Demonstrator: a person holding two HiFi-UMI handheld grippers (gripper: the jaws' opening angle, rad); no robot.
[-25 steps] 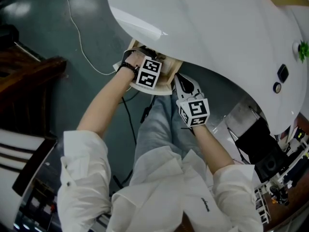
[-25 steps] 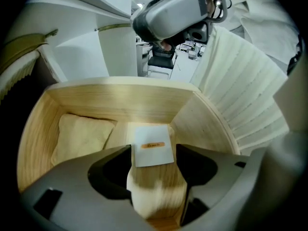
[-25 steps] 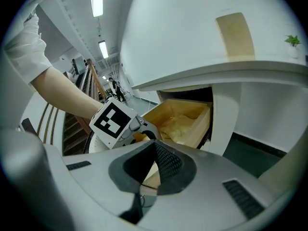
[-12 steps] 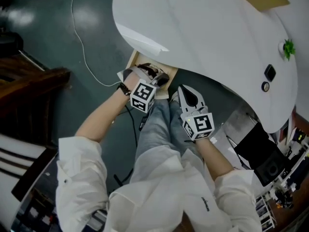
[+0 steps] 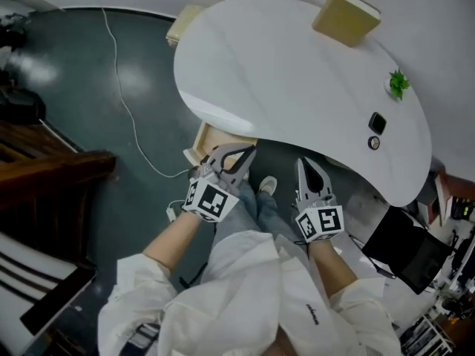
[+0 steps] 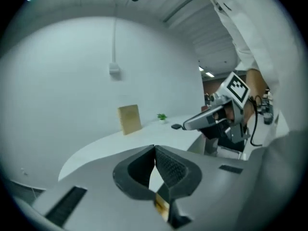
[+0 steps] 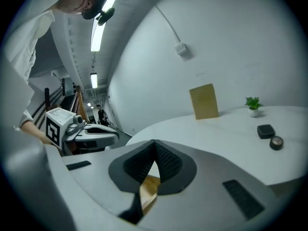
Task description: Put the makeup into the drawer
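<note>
In the head view the white curved worktop (image 5: 297, 73) fills the upper middle. A tan board (image 5: 345, 17) stands at its far edge and a small green plant (image 5: 398, 82) near its right-hand end. The makeup left out lies on the worktop just nearer than the plant: a black squarish piece (image 5: 377, 122) and, just beside it, a round piece (image 5: 373, 143). A pale wooden drawer (image 5: 210, 141) juts open from under the worktop's near edge; what it holds cannot be made out. The left gripper (image 5: 245, 154) is held just off that near edge, over the drawer's front, tips toward the worktop. The right gripper (image 5: 304, 165) is off the same edge, further toward the worktop's right end, well apart from both makeup pieces. A white cable (image 5: 122, 87) trails over the dark floor to the left of the worktop. In the left gripper view the jaws have just been closing and now meet at their tips, with nothing pinched between them. Beyond them the worktop carries the board, the plant and the black piece. The right gripper reaches in from the right, level with the worktop's edge. A sliver of pale wood shows in the gap below the jaws. In the right gripper view the jaws are likewise pressed together at the tips and hold nothing. A corner of the drawer shows through the gap beneath them, under the worktop's edge. The two makeup pieces lie on the worktop at its right, nearer than the plant, and the left gripper sits off the worktop's left side.
</note>
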